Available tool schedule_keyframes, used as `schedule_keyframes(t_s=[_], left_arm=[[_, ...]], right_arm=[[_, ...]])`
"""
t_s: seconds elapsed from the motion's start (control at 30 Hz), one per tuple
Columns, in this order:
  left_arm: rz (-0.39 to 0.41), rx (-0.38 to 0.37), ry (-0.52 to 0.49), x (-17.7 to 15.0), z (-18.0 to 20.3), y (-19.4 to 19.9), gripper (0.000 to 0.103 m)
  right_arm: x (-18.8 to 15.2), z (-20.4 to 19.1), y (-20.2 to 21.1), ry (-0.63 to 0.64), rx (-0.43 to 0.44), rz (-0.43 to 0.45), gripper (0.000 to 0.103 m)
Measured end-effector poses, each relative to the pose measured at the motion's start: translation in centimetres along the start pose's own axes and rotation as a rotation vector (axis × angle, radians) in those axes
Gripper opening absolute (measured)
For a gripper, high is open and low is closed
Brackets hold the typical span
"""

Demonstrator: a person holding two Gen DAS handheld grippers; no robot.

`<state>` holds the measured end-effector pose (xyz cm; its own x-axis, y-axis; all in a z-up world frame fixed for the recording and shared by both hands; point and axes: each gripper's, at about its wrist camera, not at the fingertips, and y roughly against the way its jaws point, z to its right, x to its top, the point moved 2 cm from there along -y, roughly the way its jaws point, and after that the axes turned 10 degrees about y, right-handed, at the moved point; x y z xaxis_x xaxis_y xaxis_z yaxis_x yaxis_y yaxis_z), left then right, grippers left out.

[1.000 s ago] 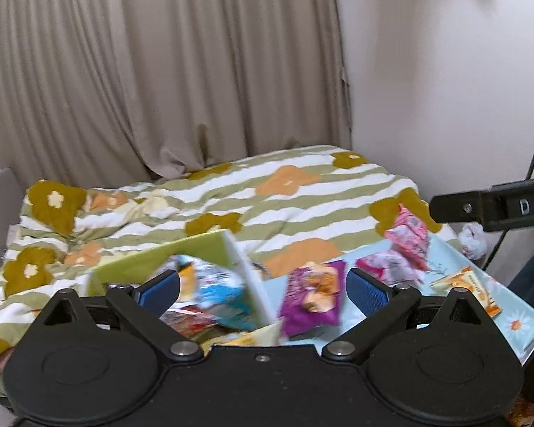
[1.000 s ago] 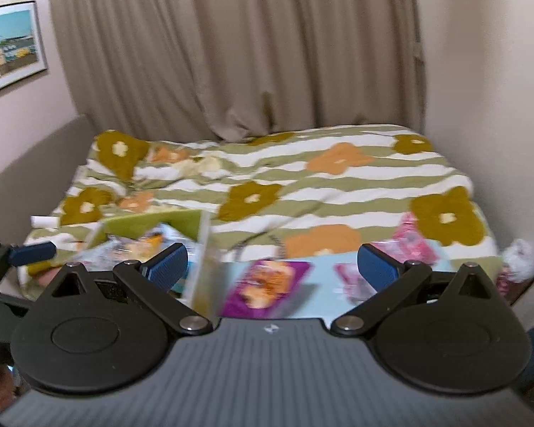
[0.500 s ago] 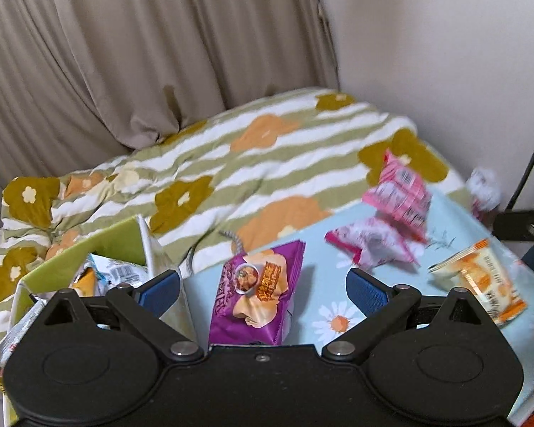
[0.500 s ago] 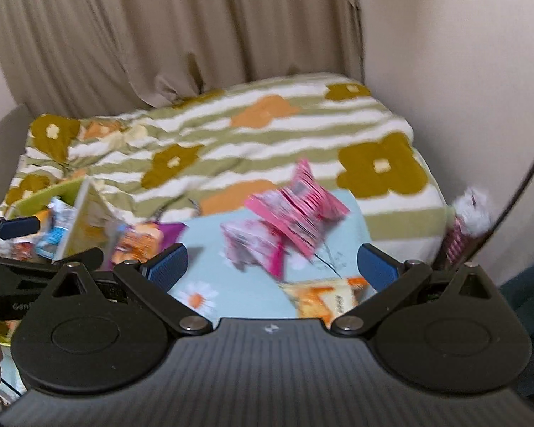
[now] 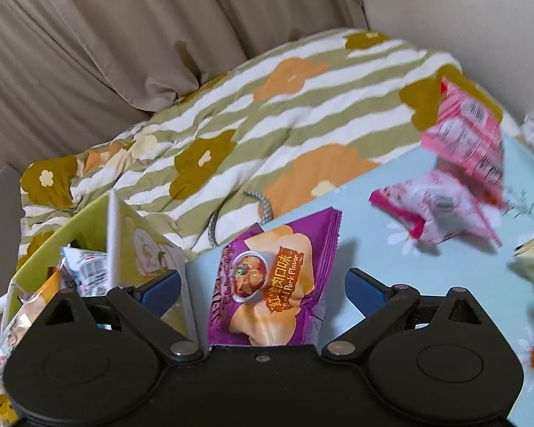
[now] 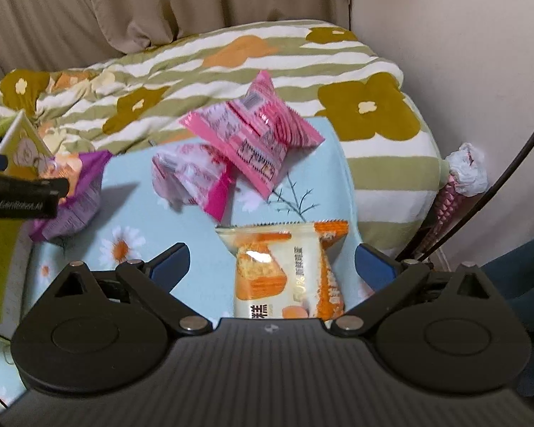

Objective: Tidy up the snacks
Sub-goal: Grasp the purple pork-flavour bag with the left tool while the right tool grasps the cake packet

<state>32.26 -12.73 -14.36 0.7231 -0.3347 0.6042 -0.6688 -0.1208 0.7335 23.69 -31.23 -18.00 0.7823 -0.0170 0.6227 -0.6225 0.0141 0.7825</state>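
left tool (image 5: 263,288) wide open over purple chip bag (image 5: 270,284), right tool (image 6: 272,261) wide open over orange cake packet (image 6: 284,270)

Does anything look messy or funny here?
Yes. Two pink packets lie crumpled and piled crookedly on the blue flowered cloth, one leaning across the other. The green box looks overstuffed, with wrappers poking out past its rim.

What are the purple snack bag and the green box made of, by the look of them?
Purple bag: likely thin plastic film, slightly glossy, with crimped serrated end seams and a puffed body. Green box: seems to be printed cardboard, matte, with a thin, flat, stiff wall showing a white cut edge.
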Motion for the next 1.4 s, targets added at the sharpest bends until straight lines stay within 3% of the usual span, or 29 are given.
schedule_keyframes(t_s=[0.3, 0.37, 0.4, 0.53, 1.0, 1.4], left_arm=[[-0.066, 0.044, -0.055, -0.8, 1.2, -3.5, 0.098], [-0.081, 0.035, -0.046, -1.0, 1.1, -3.9, 0.093], [-0.087, 0.029, -0.039, -1.0, 1.0, -4.0, 0.083], [-0.079, 0.010, -0.017, -1.1, 0.6, -3.9, 0.070], [-0.066, -0.062, 0.039, -1.5, 0.9, -0.6, 0.069], [-0.028, -0.136, 0.067, -2.3, 1.2, 4.0, 0.068]], right_arm=[[-1.0, -0.2, -1.8, 0.011, 0.019, -0.043, 0.103], [-1.0, -0.2, -1.9, 0.011, 0.019, -0.049, 0.103], [-1.0, -0.2, -2.0, 0.008, 0.022, -0.050, 0.103], [-1.1, -0.1, -2.0, 0.000, 0.027, -0.057, 0.103], [-1.5, 0.0, -2.5, 0.009, 0.003, -0.076, 0.103], [-1.6, 0.3, -2.9, 0.018, 0.001, -0.086, 0.081]])
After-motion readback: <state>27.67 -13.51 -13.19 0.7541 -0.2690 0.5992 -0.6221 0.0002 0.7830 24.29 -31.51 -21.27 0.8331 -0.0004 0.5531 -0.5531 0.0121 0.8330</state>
